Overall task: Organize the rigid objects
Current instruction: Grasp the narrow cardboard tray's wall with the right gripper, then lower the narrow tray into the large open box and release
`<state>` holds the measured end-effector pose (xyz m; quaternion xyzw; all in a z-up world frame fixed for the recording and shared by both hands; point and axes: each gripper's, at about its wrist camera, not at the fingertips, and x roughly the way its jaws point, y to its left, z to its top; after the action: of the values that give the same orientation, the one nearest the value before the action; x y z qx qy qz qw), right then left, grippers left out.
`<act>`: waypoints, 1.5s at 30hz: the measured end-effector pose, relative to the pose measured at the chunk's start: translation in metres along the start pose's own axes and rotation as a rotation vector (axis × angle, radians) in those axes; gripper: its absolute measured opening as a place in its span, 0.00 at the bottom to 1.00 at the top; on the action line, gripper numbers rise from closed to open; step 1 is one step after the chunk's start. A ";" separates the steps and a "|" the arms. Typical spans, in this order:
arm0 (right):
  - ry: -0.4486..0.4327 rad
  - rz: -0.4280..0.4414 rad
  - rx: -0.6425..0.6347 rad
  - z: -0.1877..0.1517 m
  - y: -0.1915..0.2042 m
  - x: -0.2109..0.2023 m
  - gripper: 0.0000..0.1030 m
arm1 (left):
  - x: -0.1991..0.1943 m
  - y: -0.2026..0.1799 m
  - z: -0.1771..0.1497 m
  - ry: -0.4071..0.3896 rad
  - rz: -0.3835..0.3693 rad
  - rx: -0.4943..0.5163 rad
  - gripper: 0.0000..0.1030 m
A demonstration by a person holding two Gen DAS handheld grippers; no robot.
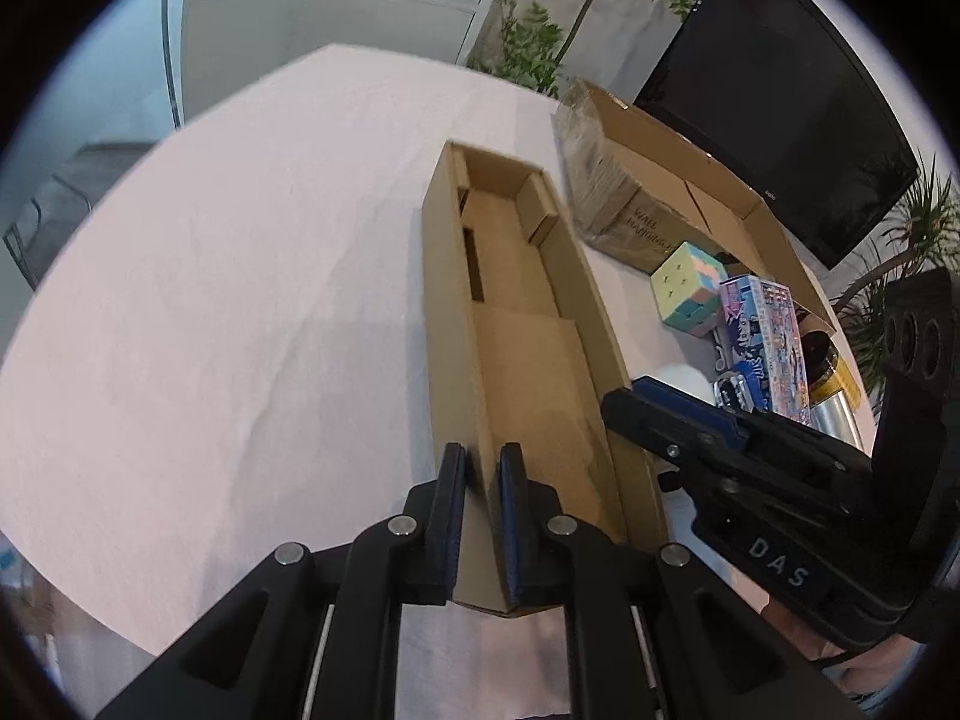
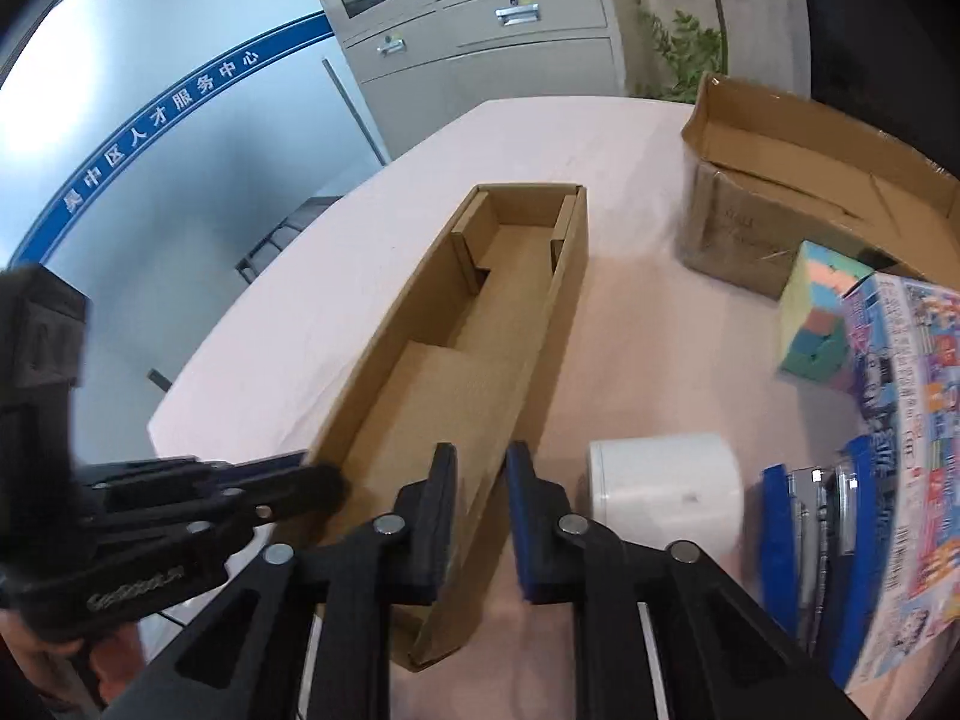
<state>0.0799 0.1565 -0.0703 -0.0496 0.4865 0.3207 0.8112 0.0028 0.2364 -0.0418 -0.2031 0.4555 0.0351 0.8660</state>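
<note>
Both tools have clamped onto the long, shallow brown cardboard tray (image 1: 516, 312) that lies open and empty on the pale pink cloth-covered surface (image 1: 240, 300). The left tool (image 1: 480, 480) pinches the tray's left side wall near its close end. The right tool (image 2: 483, 480) grips the opposite long wall, also near the close end; from its own camera the wall runs up between the pads, though the blur makes the contact hard to confirm.

The things waiting to be sorted sit just to the right of the tray: a white roll (image 2: 666, 492), a blue stapler (image 2: 804, 546), a pastel puzzle cube (image 1: 690, 288) and a colourful printed box (image 1: 774, 342), with a larger open cardboard carton (image 1: 660, 192) behind them.

If the tray is being repositioned, I'd judge both hands should move together and level. Thin cardboard walls buckle easily, so pull evenly and keep the base flat on the cloth. Watch the roll, which stands near the right wall.
</note>
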 end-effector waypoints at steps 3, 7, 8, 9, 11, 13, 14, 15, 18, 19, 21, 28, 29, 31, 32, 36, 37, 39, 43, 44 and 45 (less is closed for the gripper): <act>-0.056 0.021 0.011 0.014 -0.004 -0.013 0.10 | -0.023 -0.012 0.015 -0.059 -0.008 0.027 0.10; -0.160 0.015 0.026 0.035 -0.016 -0.057 0.10 | -0.048 -0.051 0.051 -0.162 -0.010 0.124 0.10; -0.186 0.008 0.030 0.042 -0.021 -0.067 0.10 | -0.052 -0.059 0.059 -0.182 -0.016 0.140 0.10; -0.207 0.008 0.043 0.051 -0.029 -0.078 0.10 | -0.055 -0.067 0.067 -0.201 -0.021 0.156 0.10; -0.238 0.017 0.072 0.067 -0.044 -0.097 0.10 | -0.064 -0.087 0.084 -0.244 -0.036 0.195 0.11; -0.289 0.005 0.082 0.081 -0.059 -0.121 0.10 | -0.070 -0.107 0.100 -0.282 -0.053 0.239 0.10; -0.322 -0.009 0.081 0.088 -0.065 -0.134 0.10 | -0.070 -0.116 0.109 -0.299 -0.062 0.257 0.10; -0.349 -0.026 0.081 0.098 -0.072 -0.147 0.10 | -0.068 -0.123 0.118 -0.311 -0.072 0.267 0.10; -0.380 -0.059 0.112 0.130 -0.104 -0.163 0.10 | -0.041 -0.144 0.159 -0.306 -0.119 0.291 0.10; -0.377 -0.069 0.126 0.140 -0.116 -0.165 0.10 | -0.033 -0.146 0.167 -0.299 -0.132 0.292 0.10; -0.355 -0.096 0.144 0.162 -0.142 -0.159 0.10 | -0.003 -0.152 0.192 -0.265 -0.153 0.287 0.10; -0.181 -0.083 0.243 0.227 -0.248 -0.070 0.10 | 0.114 -0.146 0.247 -0.083 -0.158 0.195 0.09; -0.148 -0.075 0.260 0.232 -0.259 -0.054 0.10 | 0.124 -0.143 0.249 -0.069 -0.143 0.190 0.09; -0.093 -0.062 0.277 0.236 -0.270 -0.023 0.10 | 0.143 -0.137 0.252 -0.040 -0.112 0.172 0.09; -0.069 -0.055 0.283 0.237 -0.277 -0.009 0.10 | 0.147 -0.136 0.249 -0.038 -0.099 0.172 0.09; -0.005 -0.028 0.307 0.230 -0.286 0.043 0.10 | 0.160 -0.126 0.246 -0.019 -0.048 0.167 0.07; 0.006 -0.022 0.314 0.226 -0.284 0.053 0.10 | 0.162 -0.123 0.245 -0.016 -0.028 0.163 0.07; 0.028 -0.010 0.325 0.222 -0.280 0.067 0.11 | 0.165 -0.120 0.243 0.014 -0.087 0.153 0.06; 0.048 -0.043 0.288 0.216 -0.272 0.089 0.15 | 0.156 -0.123 0.230 -0.009 -0.043 0.196 0.06; 0.054 -0.038 0.282 0.216 -0.271 0.088 0.16 | 0.146 -0.122 0.223 -0.034 -0.036 0.196 0.06; 0.063 -0.022 0.286 0.216 -0.272 0.086 0.20 | 0.138 -0.121 0.217 -0.050 -0.022 0.196 0.09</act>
<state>0.4256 0.0674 -0.0906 0.0511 0.5518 0.2372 0.7979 0.2812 0.1922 -0.0047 -0.1212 0.4328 -0.0141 0.8932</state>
